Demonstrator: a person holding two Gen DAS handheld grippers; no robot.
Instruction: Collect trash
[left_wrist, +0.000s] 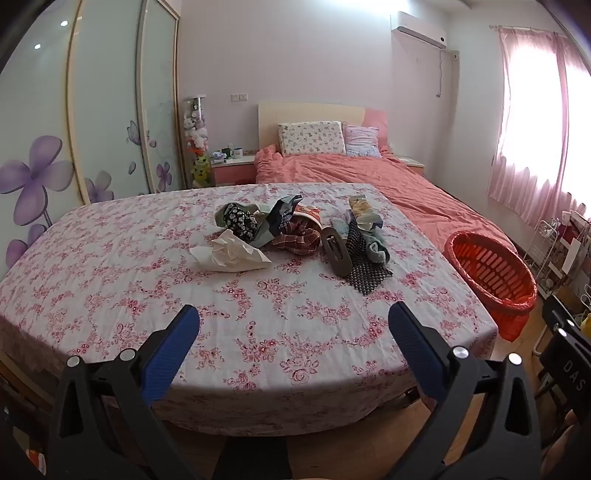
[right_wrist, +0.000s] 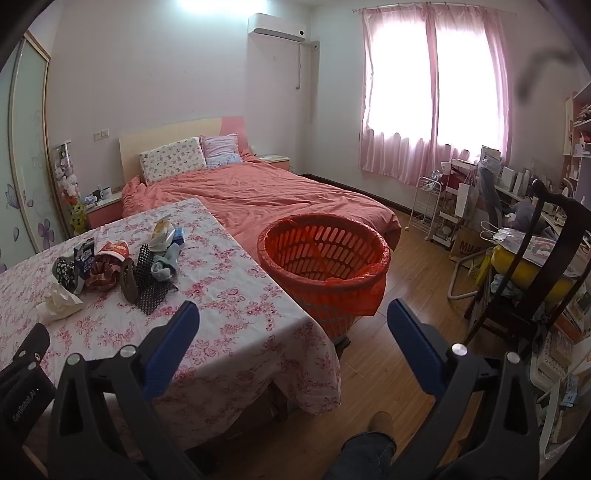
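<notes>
A pile of trash lies in the middle of a table with a pink floral cloth (left_wrist: 110, 280): a crumpled white tissue (left_wrist: 231, 253), a dark floral rag (left_wrist: 240, 221), a plaid cloth (left_wrist: 297, 240), a brown shoe sole (left_wrist: 336, 253), black mesh (left_wrist: 364, 258) and wrappers (left_wrist: 362, 210). The pile also shows in the right wrist view (right_wrist: 110, 269). An orange basket (right_wrist: 325, 258) lined with a red bag stands right of the table. My left gripper (left_wrist: 293, 326) is open and empty above the table's near edge. My right gripper (right_wrist: 291, 325) is open and empty, short of the basket.
A bed with a coral quilt (right_wrist: 258, 195) lies behind the table. A dark wooden chair (right_wrist: 535, 258) and cluttered shelves stand at the right. Wood floor (right_wrist: 406, 266) lies between basket and chair. A wardrobe with purple flowers (left_wrist: 55, 147) is at the left.
</notes>
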